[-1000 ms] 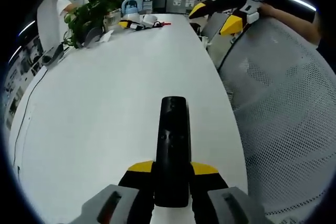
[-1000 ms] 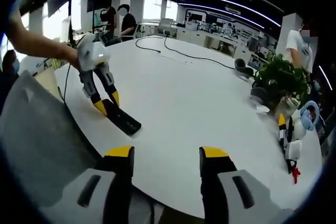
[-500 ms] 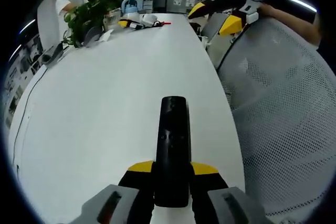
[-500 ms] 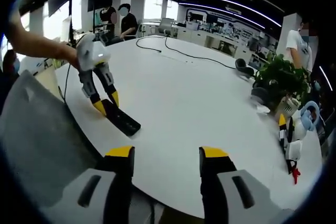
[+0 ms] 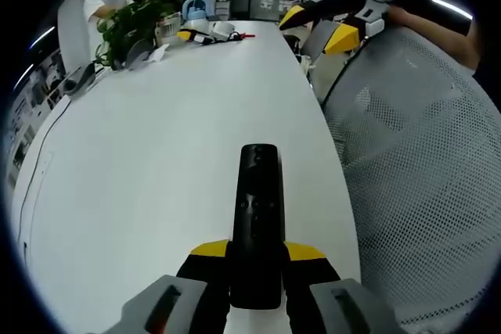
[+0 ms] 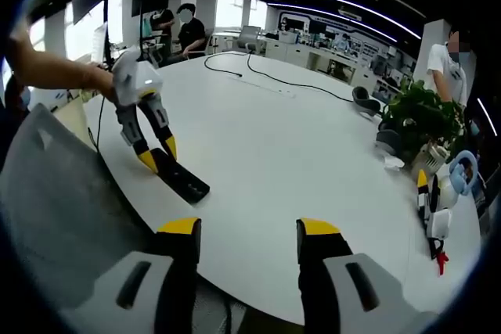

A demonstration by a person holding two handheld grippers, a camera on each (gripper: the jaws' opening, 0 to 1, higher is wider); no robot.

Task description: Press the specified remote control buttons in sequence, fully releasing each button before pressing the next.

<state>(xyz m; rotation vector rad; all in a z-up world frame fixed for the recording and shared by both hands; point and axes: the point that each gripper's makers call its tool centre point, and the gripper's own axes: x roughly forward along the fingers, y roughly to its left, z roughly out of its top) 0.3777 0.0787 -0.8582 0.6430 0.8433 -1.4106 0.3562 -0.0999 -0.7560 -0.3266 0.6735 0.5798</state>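
A long black remote control (image 5: 257, 207) lies on the white table (image 5: 156, 154), its near end clamped between my left gripper's (image 5: 257, 254) yellow-tipped jaws. In the right gripper view the same remote control (image 6: 182, 181) rests near the table's left edge with the left gripper (image 6: 159, 156) shut on its end, held by a person's hand. My right gripper (image 6: 249, 232) hovers open over the table's near edge with nothing between its jaws. The right gripper (image 5: 325, 27) also appears at the far right of the left gripper view, beyond the table's edge.
A grey mesh chair back (image 5: 423, 162) stands right of the table. A potted plant (image 5: 129, 21), a blue jug (image 5: 195, 10) and small items sit at the far end. Black cables (image 6: 266, 76) cross the table. People stand in the background.
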